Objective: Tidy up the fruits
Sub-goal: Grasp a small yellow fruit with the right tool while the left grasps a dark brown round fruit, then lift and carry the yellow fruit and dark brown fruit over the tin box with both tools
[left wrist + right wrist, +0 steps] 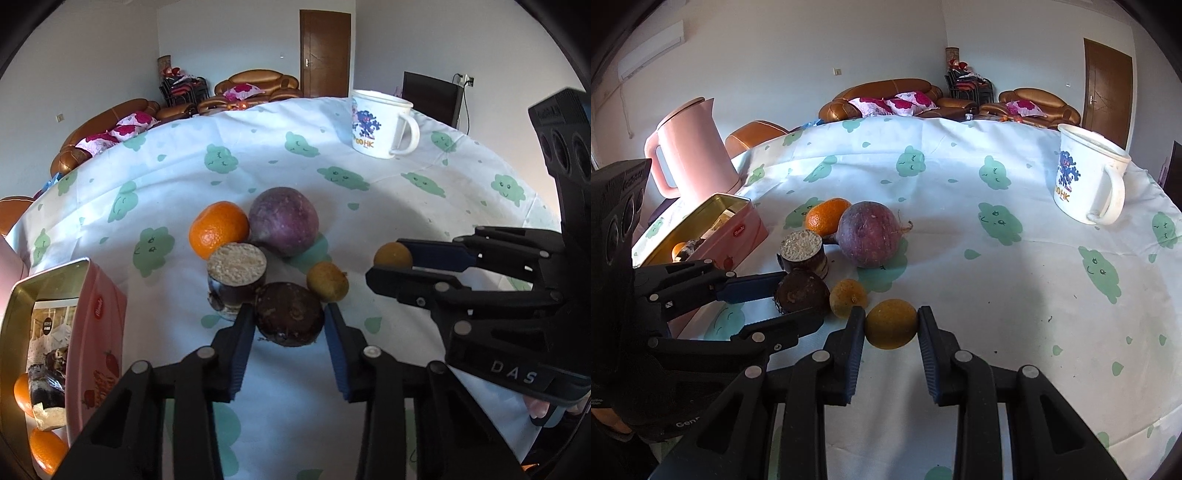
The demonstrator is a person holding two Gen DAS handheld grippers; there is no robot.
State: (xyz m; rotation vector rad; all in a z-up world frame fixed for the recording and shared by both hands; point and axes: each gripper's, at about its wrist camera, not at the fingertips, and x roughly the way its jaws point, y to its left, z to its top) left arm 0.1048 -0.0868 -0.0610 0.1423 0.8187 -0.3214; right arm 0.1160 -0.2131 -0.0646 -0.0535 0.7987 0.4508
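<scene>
Left gripper (290,321): its blue-padded fingers bracket the dark brown, wrinkled round fruit (290,319) that sits on the cloth. Both pads look to be touching its sides.
Right gripper (891,325): its fingers are closed against the yellow-orange round fruit (891,324), one pad on each side, with the fruit low on the table.
Other fruit: a small yellow-brown fruit (848,297) lies between the two gripped ones. Just beyond it stand a dark cut cylinder with a pale grainy top (236,275), a bright orange mandarin (218,229) and a large purple round fruit (283,226), bunched close together.
Pink tin box (96,328): open, at the near left of the cluster. It holds orange fruit and a dark piece, with printed paper inside.
White printed mug (384,123): far right on the white tablecloth with green clouds (258,162). I cannot tell what is in it.
Right wrist view only: a pink plastic kettle (690,147) stands behind the tin, at the far left.
</scene>
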